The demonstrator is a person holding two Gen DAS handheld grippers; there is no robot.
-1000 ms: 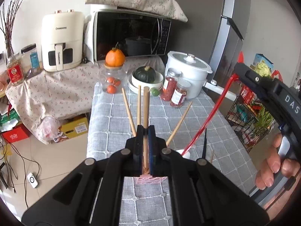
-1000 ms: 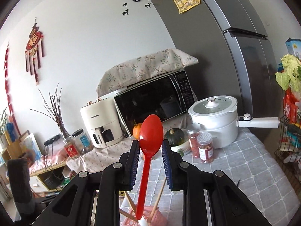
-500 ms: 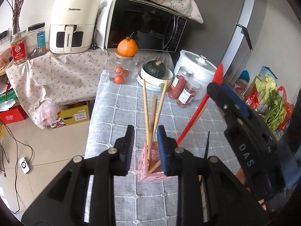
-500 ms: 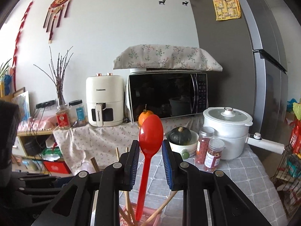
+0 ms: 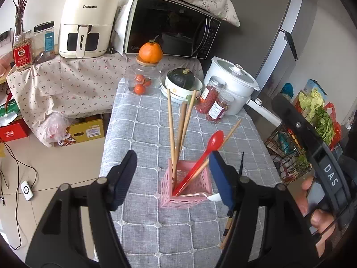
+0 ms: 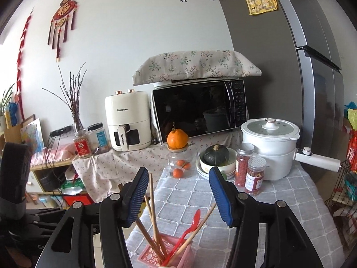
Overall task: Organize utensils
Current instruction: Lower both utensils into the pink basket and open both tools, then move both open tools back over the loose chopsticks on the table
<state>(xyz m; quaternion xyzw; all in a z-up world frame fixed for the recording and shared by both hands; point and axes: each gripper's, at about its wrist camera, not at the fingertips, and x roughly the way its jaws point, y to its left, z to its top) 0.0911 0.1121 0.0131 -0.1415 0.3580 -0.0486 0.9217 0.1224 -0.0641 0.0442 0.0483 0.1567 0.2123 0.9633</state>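
Observation:
A pink lattice holder (image 5: pixel 196 188) stands on the grey checked tablecloth (image 5: pixel 145 120). In it lean several wooden chopsticks (image 5: pixel 170 131) and a red spoon (image 5: pixel 200 158). My left gripper (image 5: pixel 173 176) is open, its jaws wide on either side of the holder and above it. My right gripper (image 6: pixel 178 192) is open and empty above the holder (image 6: pixel 149 253); the red spoon (image 6: pixel 189 230) and chopsticks (image 6: pixel 152 207) stand below its jaws. A white utensil end (image 5: pixel 214 198) and dark chopsticks (image 5: pixel 241 163) lie by the holder's right side.
At the table's far end stand a glass jar (image 5: pixel 142 80) topped with an orange, a bowl with a green squash (image 5: pixel 181 82), two red spice jars (image 5: pixel 214 102) and a white pot (image 5: pixel 232 82). A microwave (image 5: pixel 171 26) and air fryer (image 5: pixel 88 22) stand behind.
My left gripper let go of the wooden chopstick and opened wide. My right gripper released the red spoon into the pink holder and opened.

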